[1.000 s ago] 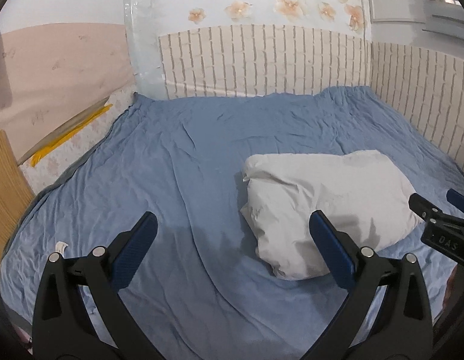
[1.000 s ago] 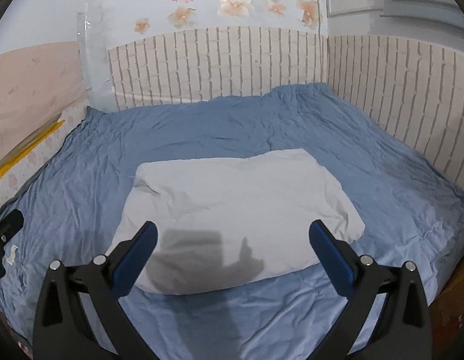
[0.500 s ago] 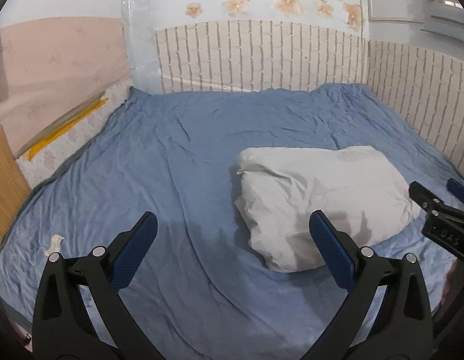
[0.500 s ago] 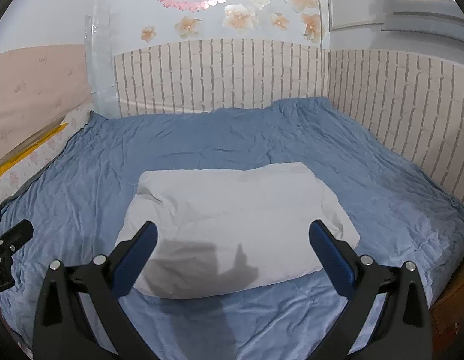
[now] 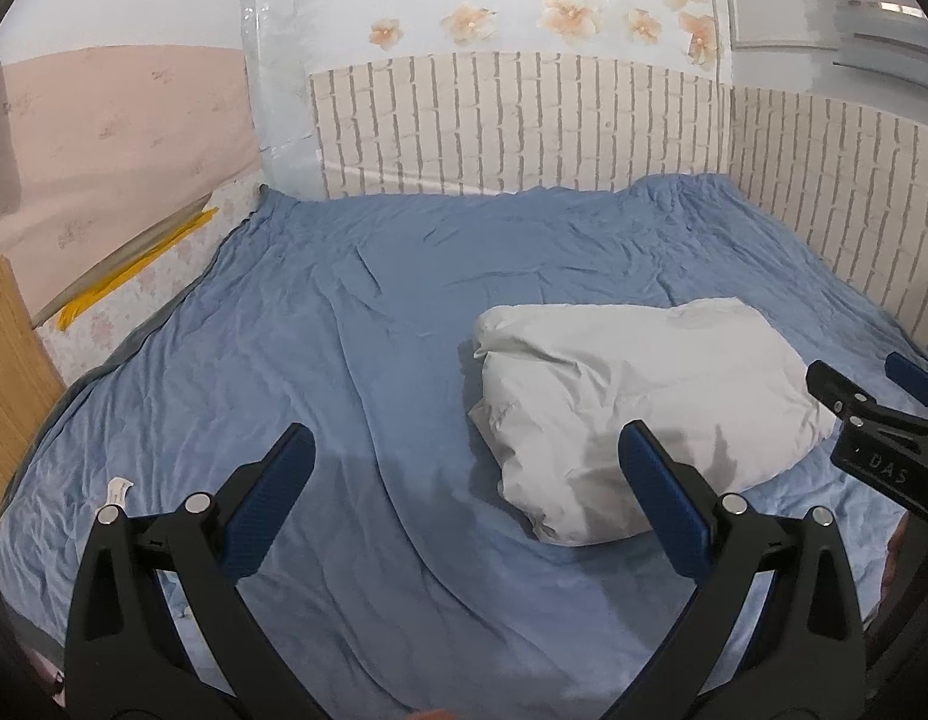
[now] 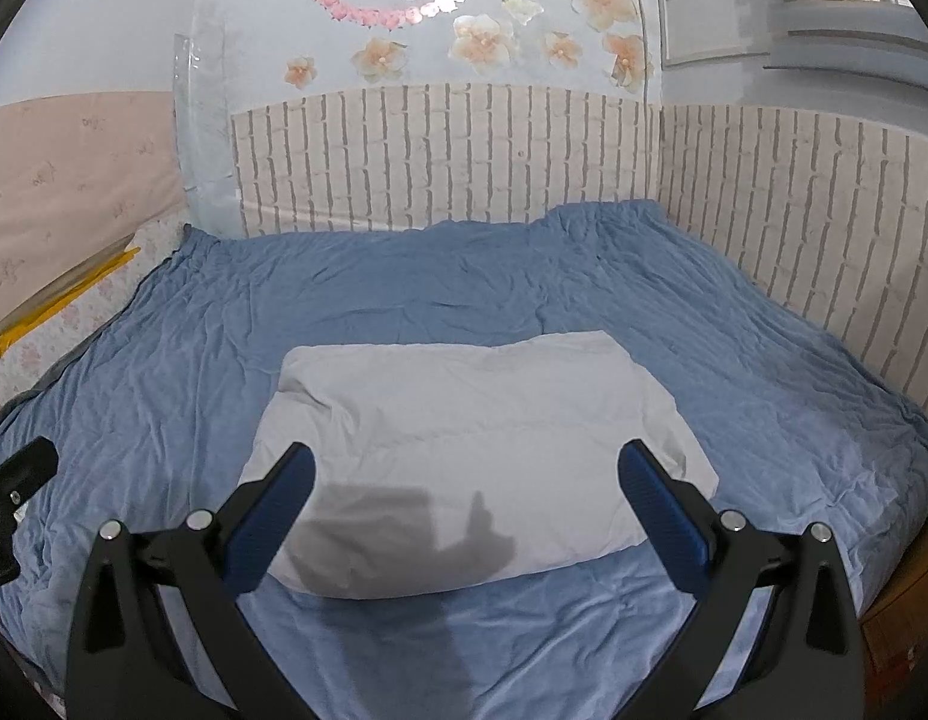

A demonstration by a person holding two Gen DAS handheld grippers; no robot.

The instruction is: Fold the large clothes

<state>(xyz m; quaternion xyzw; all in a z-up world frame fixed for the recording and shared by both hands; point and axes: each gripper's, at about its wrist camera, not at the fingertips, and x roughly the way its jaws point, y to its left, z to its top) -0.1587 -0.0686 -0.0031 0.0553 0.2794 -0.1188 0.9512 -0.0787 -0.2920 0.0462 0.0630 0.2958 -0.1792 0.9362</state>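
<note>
A white puffy garment (image 6: pixel 469 456), folded into a thick rectangle, lies on the blue bedsheet (image 6: pixel 404 300). In the left wrist view the garment (image 5: pixel 637 408) sits right of centre on the sheet (image 5: pixel 320 372). My left gripper (image 5: pixel 464 468) hangs open above the sheet, to the left of the bundle, holding nothing. My right gripper (image 6: pixel 464 480) is open above the bundle's near edge, also holding nothing. The right gripper's tip (image 5: pixel 871 420) shows at the right edge of the left wrist view, and the left gripper's tip (image 6: pixel 14 492) at the left edge of the right one.
Brick-pattern wall panels (image 6: pixel 440 156) line the far and right sides of the bed. A pink board (image 5: pixel 104 150) and a yellow strip (image 5: pixel 134 270) stand along the left side. A small white tag (image 5: pixel 117 489) lies on the sheet near the left gripper. A wooden edge (image 6: pixel 901 612) shows bottom right.
Both grippers have lifted and tilted upward, so more of the wall shows and the bundle sits lower in view. The garment itself has not moved. Both stay open.
</note>
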